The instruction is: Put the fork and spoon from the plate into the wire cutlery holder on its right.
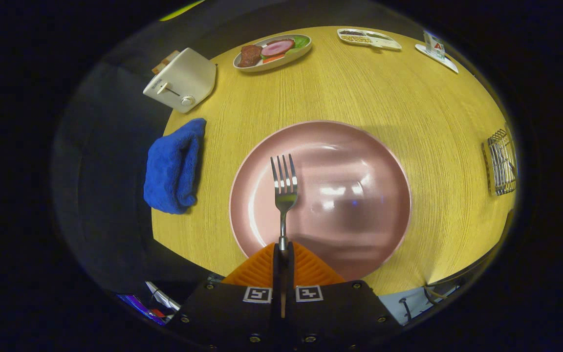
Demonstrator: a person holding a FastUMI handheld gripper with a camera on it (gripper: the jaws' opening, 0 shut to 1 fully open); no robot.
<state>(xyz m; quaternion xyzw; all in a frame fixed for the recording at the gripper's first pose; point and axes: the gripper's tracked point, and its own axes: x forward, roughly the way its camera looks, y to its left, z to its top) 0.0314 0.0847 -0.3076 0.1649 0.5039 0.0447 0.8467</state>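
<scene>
We hold the fork (284, 188) by its handle, gripper (283, 250) fingers clamped on it, tines pointing straight ahead over the pink plate (359, 161); the wire cutlery holder (500, 161) stands well right of that plate.

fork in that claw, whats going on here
A person is working a handheld claw, and its two fingers are shut on the handle of a fork, tines pointing forward over the pink plate. No spoon is visible on the plate. The wire cutlery holder stands on the wooden table off to the right of the plate, and the fork has yet to reach it.
</scene>
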